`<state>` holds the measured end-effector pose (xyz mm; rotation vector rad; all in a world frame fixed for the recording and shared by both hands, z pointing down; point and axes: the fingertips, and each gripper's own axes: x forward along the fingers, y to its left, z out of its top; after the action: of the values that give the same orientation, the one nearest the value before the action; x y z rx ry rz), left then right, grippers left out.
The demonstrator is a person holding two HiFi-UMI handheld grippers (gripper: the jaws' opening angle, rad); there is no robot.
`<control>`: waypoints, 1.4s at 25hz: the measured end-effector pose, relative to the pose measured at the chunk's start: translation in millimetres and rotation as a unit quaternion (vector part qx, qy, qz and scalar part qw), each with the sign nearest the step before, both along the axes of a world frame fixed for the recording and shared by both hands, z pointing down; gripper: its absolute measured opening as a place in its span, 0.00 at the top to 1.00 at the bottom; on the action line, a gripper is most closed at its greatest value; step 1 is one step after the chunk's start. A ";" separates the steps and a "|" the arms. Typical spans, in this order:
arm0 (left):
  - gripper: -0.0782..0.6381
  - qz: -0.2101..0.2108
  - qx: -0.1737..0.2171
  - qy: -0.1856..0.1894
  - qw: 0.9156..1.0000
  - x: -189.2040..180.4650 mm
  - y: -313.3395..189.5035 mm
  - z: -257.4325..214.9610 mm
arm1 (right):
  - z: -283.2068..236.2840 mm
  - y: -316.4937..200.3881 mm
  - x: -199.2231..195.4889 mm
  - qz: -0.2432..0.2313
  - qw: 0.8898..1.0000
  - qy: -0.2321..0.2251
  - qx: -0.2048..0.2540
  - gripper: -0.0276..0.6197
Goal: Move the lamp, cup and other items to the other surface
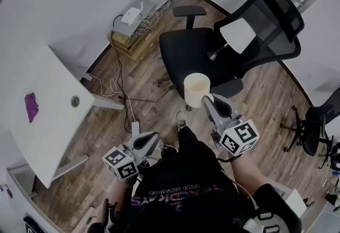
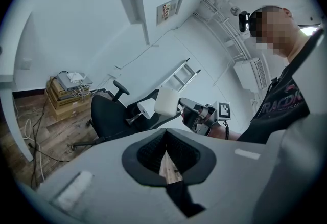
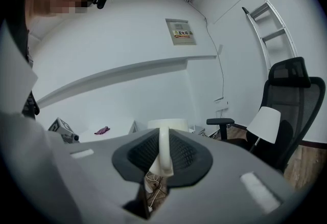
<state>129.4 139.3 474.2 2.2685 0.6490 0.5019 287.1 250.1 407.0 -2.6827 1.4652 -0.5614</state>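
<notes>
1. head view: the right gripper [image 1: 209, 100], right of centre, has its jaws clamped on the handle of a cream cup [image 1: 196, 87], which is held upright in the air above the wood floor [image 1: 143, 80]. the left gripper [image 1: 155, 139] is at lower centre-left, jaws together and empty. the lamp [image 1: 237, 34] lies tilted on the seat of a black office chair [image 1: 186, 51] in the upper middle. a white table [image 1: 50, 120] fills the left edge, with a purple cloth [image 1: 31, 107] on it.
2. left gripper view: the left gripper's [image 2: 166, 142] jaws meet at the tips with nothing between them. past them, at centre, are the cup [image 2: 165, 101] in the right gripper [image 2: 183, 107], the lamp [image 2: 145, 110] on the chair [image 2: 108, 115], and a ladder [image 2: 179, 77] against the wall.
3. right gripper view: the right gripper's [image 3: 164, 152] jaws pinch the cup's handle, and the cup's [image 3: 167, 124] rim shows just above them. the lamp [image 3: 264, 125] and chair [image 3: 295, 92] are at the right, the cloth [image 3: 102, 130] on the table [image 3: 120, 128] at the left.
</notes>
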 end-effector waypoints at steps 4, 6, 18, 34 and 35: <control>0.89 -0.006 0.014 0.009 1.000 5.8 -0.4 -4.1 | 7.6 7.6 12.1 0.001 1.000 -0.007 0.002 0.88; 0.89 -0.019 0.020 0.006 1.000 11.9 -3.6 -7.3 | 13.9 9.6 24.4 0.000 1.000 -0.013 0.002 0.88; 0.89 -0.069 0.028 -0.018 0.997 80.0 23.7 -3.0 | 35.2 24.7 124.4 -0.026 0.999 -0.042 0.009 0.88; 0.89 -0.138 0.027 -0.071 0.987 149.7 67.7 14.1 | 188.6 51.0 299.5 -0.014 0.986 -0.141 -0.087 0.88; 0.89 -0.146 0.027 -0.077 0.986 151.5 68.8 16.0 | 205.0 45.6 310.6 -0.018 0.984 -0.146 -0.100 0.88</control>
<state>280.9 208.1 490.2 2.2972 0.2228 0.5481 597.7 295.7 612.0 -2.5693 1.4464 -1.1072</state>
